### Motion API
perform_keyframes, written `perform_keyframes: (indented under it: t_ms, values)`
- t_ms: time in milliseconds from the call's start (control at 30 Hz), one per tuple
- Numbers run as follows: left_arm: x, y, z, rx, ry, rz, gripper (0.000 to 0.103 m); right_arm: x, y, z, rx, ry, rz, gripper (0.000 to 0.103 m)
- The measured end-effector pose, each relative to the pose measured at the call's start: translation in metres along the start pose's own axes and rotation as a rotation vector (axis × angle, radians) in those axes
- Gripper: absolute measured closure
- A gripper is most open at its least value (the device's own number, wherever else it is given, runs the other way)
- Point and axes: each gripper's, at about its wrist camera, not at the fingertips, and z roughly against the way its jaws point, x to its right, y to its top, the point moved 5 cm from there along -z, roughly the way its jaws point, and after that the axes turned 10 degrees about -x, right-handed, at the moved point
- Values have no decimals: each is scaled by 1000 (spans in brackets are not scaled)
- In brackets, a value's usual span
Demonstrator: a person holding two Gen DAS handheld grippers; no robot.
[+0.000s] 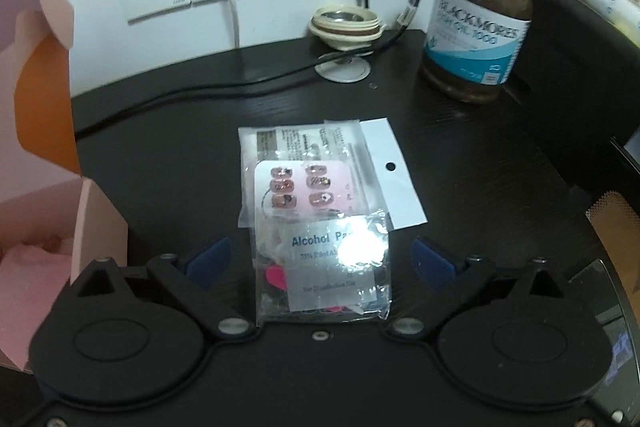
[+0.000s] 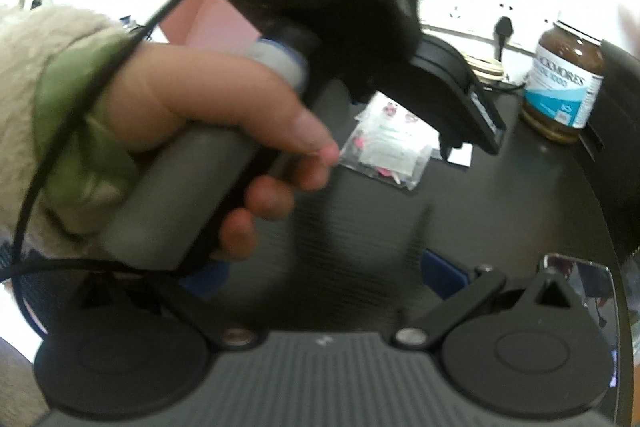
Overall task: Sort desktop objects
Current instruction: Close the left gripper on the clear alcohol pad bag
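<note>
Left wrist view: the left gripper (image 1: pixel 320 259) has its blue fingers (image 1: pixel 210 259) spread wide, one on each side of a clear packet (image 1: pixel 320 223) lying flat on the dark desk (image 1: pixel 168 155); neither finger visibly touches it. One packet, holding a card of six false nails and one alcohol pad. One brown jar (image 1: pixel 478 23) stands well apart at the back right; one pink box (image 1: pixel 36 131) stands open on the left. Right wrist view: the right gripper (image 2: pixel 320 273) is spread wide and empty over bare desk. A hand (image 2: pixel 208 131) in a fleecy sleeve (image 2: pixel 36 75) grips the other gripper's handle, angled down over the packet (image 2: pixel 386 151).
</note>
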Motion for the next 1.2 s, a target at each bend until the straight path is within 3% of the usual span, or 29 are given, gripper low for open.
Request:
perform_keyframes:
  t_ms: [467,733,833,1200]
  values:
    - [-19,-6,-16,-51,23,38,11,-9,3,-2,-29,28,36,1]
    - [-25,-4,-11,-39,-13,70,31,-10,6,-1,-25,28,36,1]
    - [-30,-4,-8,-40,-31,93,33,-12,6,0,-24,30,41,1]
    - [-38,-3,36,101,-41,107,36,-18,13,0,-17,36,51,1]
